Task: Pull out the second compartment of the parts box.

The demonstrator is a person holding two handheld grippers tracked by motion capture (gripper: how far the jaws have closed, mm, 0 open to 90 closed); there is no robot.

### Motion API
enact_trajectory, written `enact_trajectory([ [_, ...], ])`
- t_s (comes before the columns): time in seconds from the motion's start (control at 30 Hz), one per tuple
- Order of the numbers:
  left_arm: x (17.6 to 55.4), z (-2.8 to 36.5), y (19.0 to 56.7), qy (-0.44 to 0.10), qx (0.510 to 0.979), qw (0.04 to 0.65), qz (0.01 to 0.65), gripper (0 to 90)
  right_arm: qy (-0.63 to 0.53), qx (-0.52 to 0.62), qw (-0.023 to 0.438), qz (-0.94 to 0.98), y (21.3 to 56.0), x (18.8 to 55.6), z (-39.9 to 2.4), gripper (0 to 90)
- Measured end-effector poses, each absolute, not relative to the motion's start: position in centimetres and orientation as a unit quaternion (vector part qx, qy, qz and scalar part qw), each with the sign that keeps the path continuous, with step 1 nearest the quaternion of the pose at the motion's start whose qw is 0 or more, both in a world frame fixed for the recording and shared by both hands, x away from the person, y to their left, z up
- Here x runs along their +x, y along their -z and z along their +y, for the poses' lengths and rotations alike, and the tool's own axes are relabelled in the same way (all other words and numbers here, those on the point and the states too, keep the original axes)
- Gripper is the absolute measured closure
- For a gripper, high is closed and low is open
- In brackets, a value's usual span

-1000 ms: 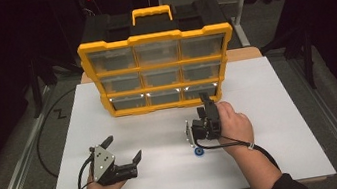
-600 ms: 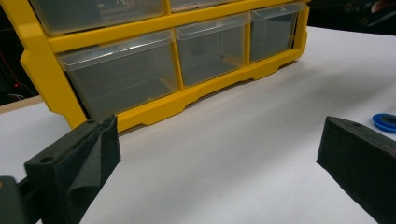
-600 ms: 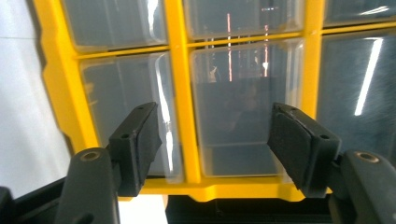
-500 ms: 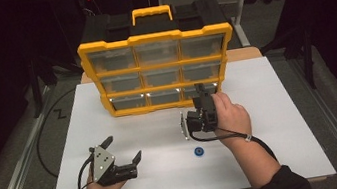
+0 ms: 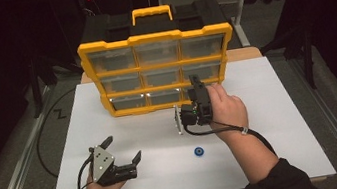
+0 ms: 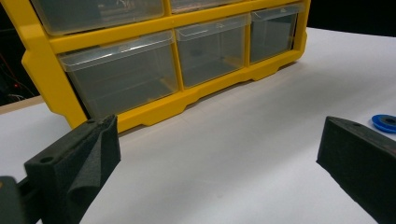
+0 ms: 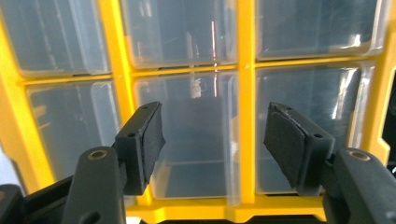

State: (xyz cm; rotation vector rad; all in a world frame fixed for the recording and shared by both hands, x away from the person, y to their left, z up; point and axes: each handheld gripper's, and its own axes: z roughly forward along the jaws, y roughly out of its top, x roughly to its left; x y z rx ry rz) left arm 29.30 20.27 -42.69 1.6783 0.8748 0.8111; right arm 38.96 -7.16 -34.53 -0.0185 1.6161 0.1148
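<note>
A yellow drawer organiser (image 5: 154,38) with clear drawers stands at the back of the white table (image 5: 287,122). My right gripper (image 5: 203,83) is raised in front of its bottom right drawers, pointing at them. In the right gripper view the right gripper (image 7: 212,135) is open with nothing between its pads, facing the organiser's clear drawers (image 7: 196,140); its jaws have just narrowed a little. A small blue ring (image 5: 198,151) lies on the table below that hand. My left gripper (image 5: 123,149) rests at the front left, open and empty. In the left gripper view the left gripper (image 6: 215,149) faces the organiser (image 6: 154,109), with the blue ring (image 6: 385,122) at right.
The organiser has a yellow carry handle (image 5: 150,12) on its black top. A black cable (image 5: 44,138) runs off the table's left side to the floor. Dark floor surrounds the table.
My right gripper has lifted off the table and moved up toward the organiser's lower right drawers. The blue ring stays on the table where the gripper was. The left gripper has not moved.
</note>
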Motion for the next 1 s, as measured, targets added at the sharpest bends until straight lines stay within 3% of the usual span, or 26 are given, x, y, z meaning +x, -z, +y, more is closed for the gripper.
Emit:
enact_trajectory([
  [1.0,29.3,20.7,42.5,-0.341,0.694,0.518,0.366,0.1,-0.064,-0.018,0.720,0.691,28.3,39.6,-4.3,51.8],
])
